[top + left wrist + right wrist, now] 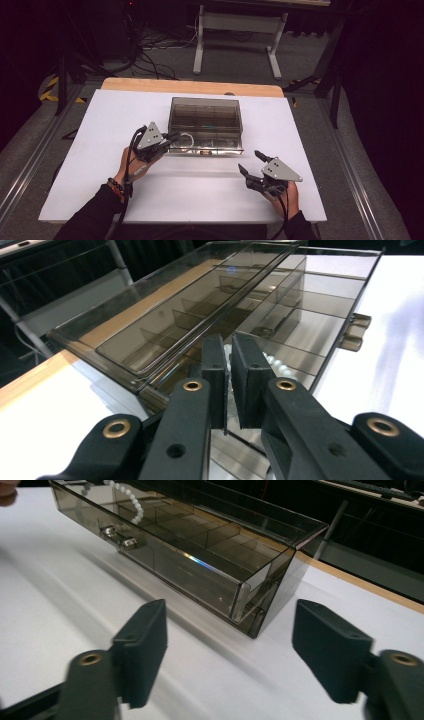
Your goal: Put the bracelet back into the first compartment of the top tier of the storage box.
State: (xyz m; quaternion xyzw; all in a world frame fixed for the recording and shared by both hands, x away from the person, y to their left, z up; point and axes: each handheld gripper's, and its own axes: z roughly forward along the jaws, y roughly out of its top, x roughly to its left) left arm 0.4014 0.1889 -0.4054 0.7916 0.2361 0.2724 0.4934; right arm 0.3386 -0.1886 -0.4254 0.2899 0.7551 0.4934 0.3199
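Smoky compartment box (206, 120) sat mid-table on the white board (90, 150), drawer pulled out toward the person. Pearl bead string (131, 500) lay in the drawer's front corner compartment, looping over the front wall. Left gripper (169, 140) was at that corner, jaws nearly together, pinching the drawer's clear front wall by the beads; in the left gripper view the pads (215, 375) flanked the thin wall. Right gripper (248, 163) hovered over bare board near the box, jaws apart, nothing between them.
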